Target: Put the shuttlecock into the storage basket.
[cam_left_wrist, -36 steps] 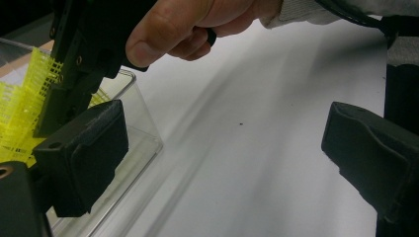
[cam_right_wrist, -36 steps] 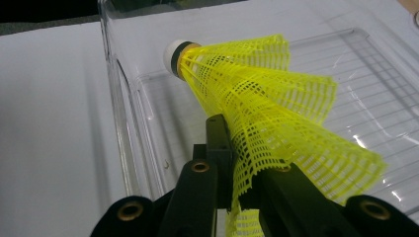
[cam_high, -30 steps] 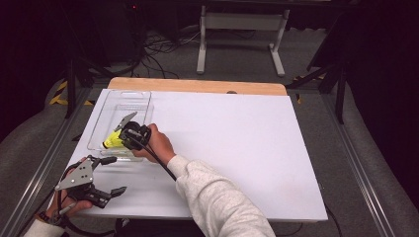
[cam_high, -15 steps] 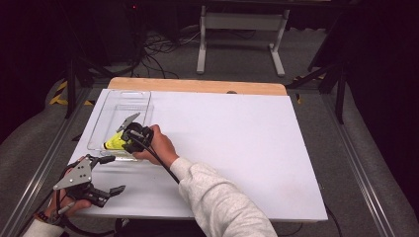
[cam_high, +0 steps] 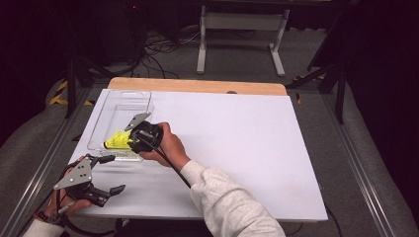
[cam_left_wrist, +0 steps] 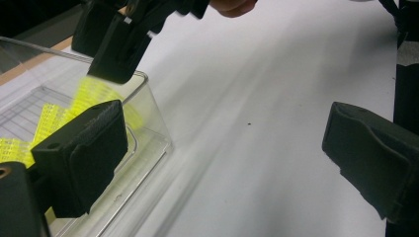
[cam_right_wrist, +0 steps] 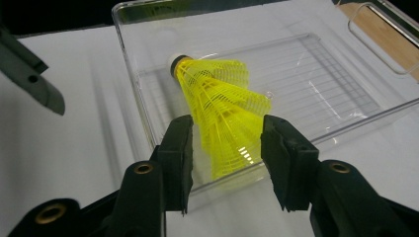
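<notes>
1. The right claw [cam_right_wrist: 227, 163] hangs over the near end of the clear plastic tray [cam_high: 140, 101]. Its jaws stand a little apart on either side of the yellow shuttlecock [cam_right_wrist: 222, 123]; whether the pads actually press on the skirt I cannot tell.
2. The shuttlecock sits inside the tray at its near end. Its pale cork end points away from the claw toward the tray's far side, and its mesh skirt widens back toward the jaws, the skirt's rim reaching the tray's near wall.
3. From the high view, the right claw [cam_high: 129, 139], with a person's hand wrapped around its body, sits at the tray's near right corner, with the shuttlecock [cam_high: 116, 141] showing yellow just beside it.
4. The left claw [cam_high: 109, 174] is released, jaws spread wide and holding nothing. It hovers over the white bench [cam_high: 247, 143] on the near side of the tray, just off the tray's near left corner.
5. In the left gripper view the tray [cam_left_wrist: 148, 106] lies behind the claw's left jaw, with yellow mesh visible through the clear wall.
</notes>
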`<state>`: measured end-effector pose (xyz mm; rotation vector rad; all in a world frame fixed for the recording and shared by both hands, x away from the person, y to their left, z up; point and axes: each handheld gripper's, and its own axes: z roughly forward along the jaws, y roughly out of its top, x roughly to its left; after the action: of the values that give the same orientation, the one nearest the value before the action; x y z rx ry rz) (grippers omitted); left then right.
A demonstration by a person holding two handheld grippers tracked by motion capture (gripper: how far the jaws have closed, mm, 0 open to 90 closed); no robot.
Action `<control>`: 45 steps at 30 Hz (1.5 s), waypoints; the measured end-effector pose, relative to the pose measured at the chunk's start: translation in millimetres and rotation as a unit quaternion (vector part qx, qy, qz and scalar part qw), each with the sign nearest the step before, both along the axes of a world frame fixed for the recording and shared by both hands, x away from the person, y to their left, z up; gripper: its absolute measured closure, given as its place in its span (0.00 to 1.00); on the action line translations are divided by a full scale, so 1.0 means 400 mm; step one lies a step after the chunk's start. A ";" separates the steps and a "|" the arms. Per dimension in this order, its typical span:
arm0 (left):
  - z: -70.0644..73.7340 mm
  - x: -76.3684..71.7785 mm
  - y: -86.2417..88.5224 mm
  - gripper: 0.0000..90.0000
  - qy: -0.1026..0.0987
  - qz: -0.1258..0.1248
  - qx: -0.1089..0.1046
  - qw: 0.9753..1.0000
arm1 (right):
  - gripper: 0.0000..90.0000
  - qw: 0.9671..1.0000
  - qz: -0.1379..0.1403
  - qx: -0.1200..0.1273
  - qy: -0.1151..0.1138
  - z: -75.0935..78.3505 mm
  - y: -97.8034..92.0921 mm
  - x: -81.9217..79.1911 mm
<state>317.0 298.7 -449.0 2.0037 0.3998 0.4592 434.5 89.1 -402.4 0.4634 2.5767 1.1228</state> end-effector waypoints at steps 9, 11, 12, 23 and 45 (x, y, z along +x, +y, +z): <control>0.000 0.004 0.001 0.05 0.001 0.002 0.003 1.000 | 0.61 0.999 -0.005 0.027 -0.025 0.021 -0.057 -0.014; 0.000 0.004 0.000 0.05 0.001 0.002 0.004 1.000 | 0.60 0.999 -0.007 0.032 -0.032 0.024 -0.067 -0.019; 0.000 0.004 0.000 0.05 0.001 0.002 0.004 1.000 | 0.60 0.999 -0.006 0.034 -0.035 0.025 -0.071 -0.021; -0.001 0.005 -0.003 0.05 0.001 0.004 0.004 1.000 | 0.56 0.997 -0.005 0.037 -0.061 0.032 -0.113 -0.039; -0.003 0.007 -0.007 0.05 0.003 0.004 0.009 1.000 | 0.51 0.994 -0.039 0.044 -0.096 0.048 -0.222 -0.056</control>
<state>319.9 295.9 -450.1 2.0217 0.4090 0.4640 412.3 0.1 -383.4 0.4493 2.3327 1.1944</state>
